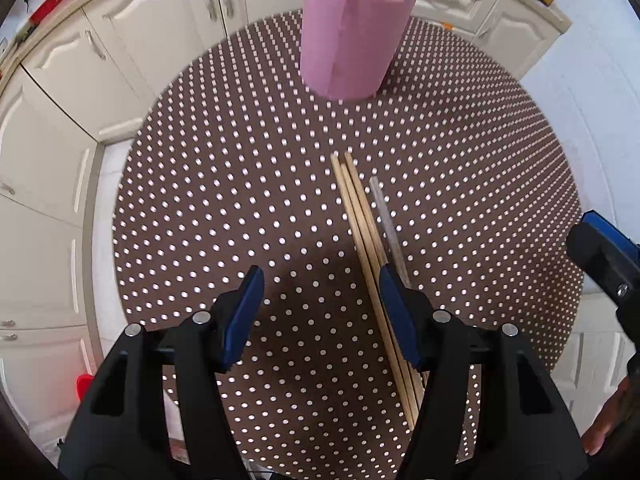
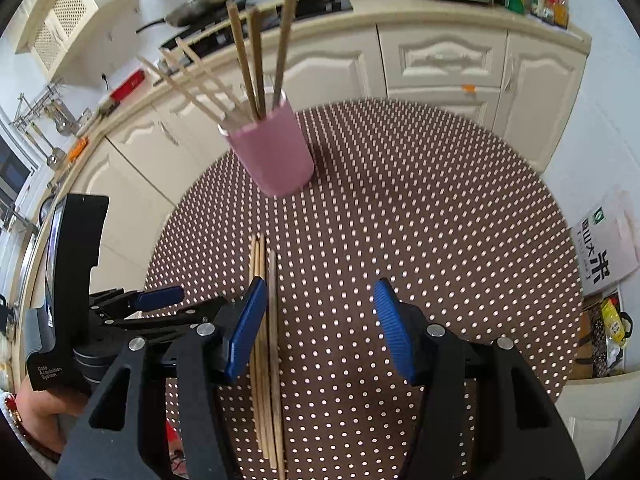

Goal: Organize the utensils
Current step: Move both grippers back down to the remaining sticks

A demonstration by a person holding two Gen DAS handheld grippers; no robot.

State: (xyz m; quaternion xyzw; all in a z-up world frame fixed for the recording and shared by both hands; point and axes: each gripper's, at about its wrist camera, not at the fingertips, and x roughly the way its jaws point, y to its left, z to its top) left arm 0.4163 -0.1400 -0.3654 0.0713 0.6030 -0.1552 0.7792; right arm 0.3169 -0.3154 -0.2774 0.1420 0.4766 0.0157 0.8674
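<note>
Left wrist view: round surface under a brown cloth with white dots. Pink cup, upright near the far edge, wooden sticks rising out of its rim. Bundle of pale wooden chopsticks lying flat near the middle of the surface, running toward the near edge, with one darker grey chopstick just beside them on the right. Left gripper, jaws spread, nothing between the blue pads; the right-hand pad sits over the chopsticks, contact cannot be told. Right gripper shows in part at the right edge; its jaws cannot be judged here. White cabinets around the surface. Right wrist view: same dotted surface; pink cup near the far left edge, holding several pale and darker chopsticks. Loose pale chopsticks and grey chopstick lying side by side toward the near edge. Right gripper, jaws spread and gripping nothing, left-hand pad just beside the pale bundle. Left gripper at left, jaws apart, a hand beneath it.
</note>
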